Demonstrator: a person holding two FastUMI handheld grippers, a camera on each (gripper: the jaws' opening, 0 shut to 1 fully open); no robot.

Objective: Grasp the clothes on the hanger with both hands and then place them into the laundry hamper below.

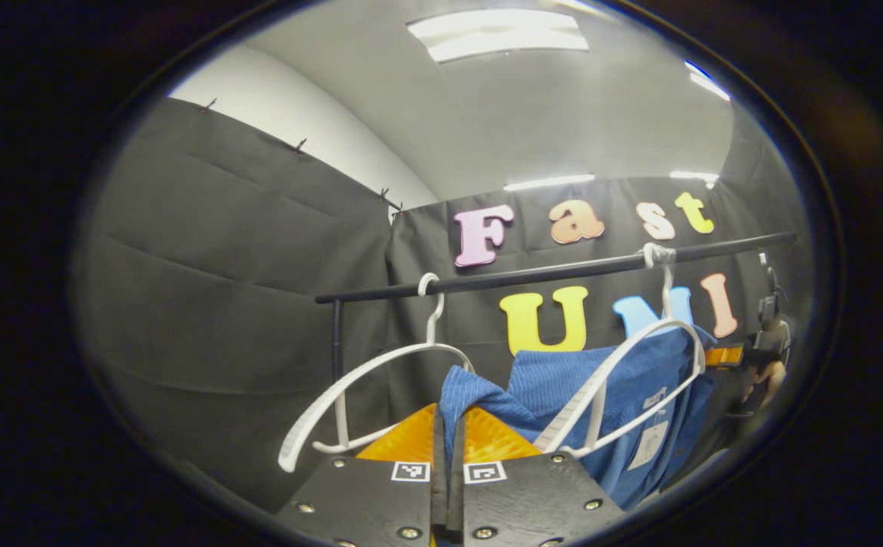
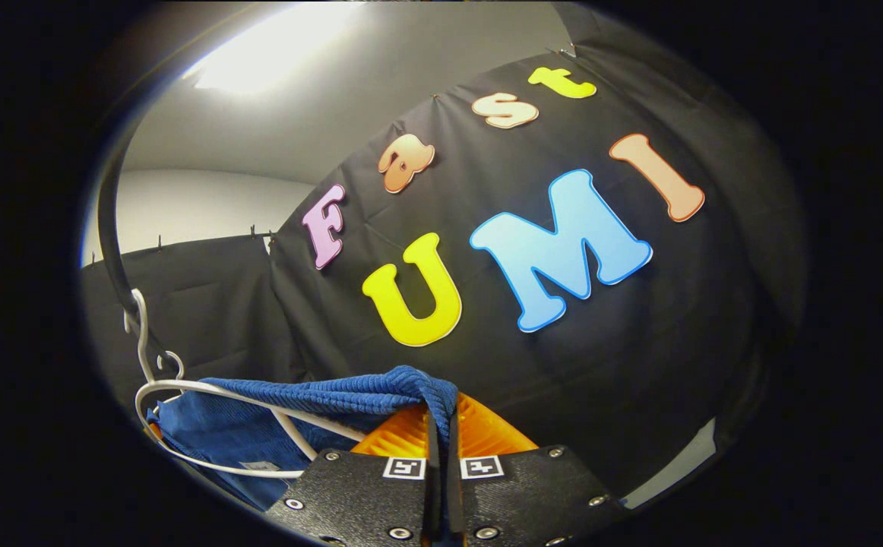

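**Both my grippers pinch the blue garment at the rail**

My left gripper (image 1: 449,441) has its two orange fingers (image 1: 407,441) pressed together on a fold of the blue garment (image 1: 555,387); the cloth rises out of the narrow slit between them and runs away to my right. In the left gripper view the garment hangs around a white hanger (image 1: 639,357), whose hook loops over the black rail (image 1: 563,270). A small pale tag (image 1: 650,441) dangles against the cloth low down.

Just to the left of that, a second white hanger (image 1: 365,387) hangs bare from the same rail, tilted, its lower arm close by my left finger. It sits right beside the cloth I hold. The rail's black upright post (image 1: 337,342) stands behind this bare hanger.

Far off at the right edge of the left gripper view I see the other gripper (image 1: 745,357) and a hand (image 1: 764,380) holding it, at the far shoulder of the garment.

In the right gripper view my right gripper (image 2: 441,433) is likewise closed on a thick ribbed edge of the garment (image 2: 320,395), which drapes over the tips of the orange fingers (image 2: 487,433). The white hanger (image 2: 183,395) lies against the cloth to the left, its hook on the curved black rail (image 2: 111,228).
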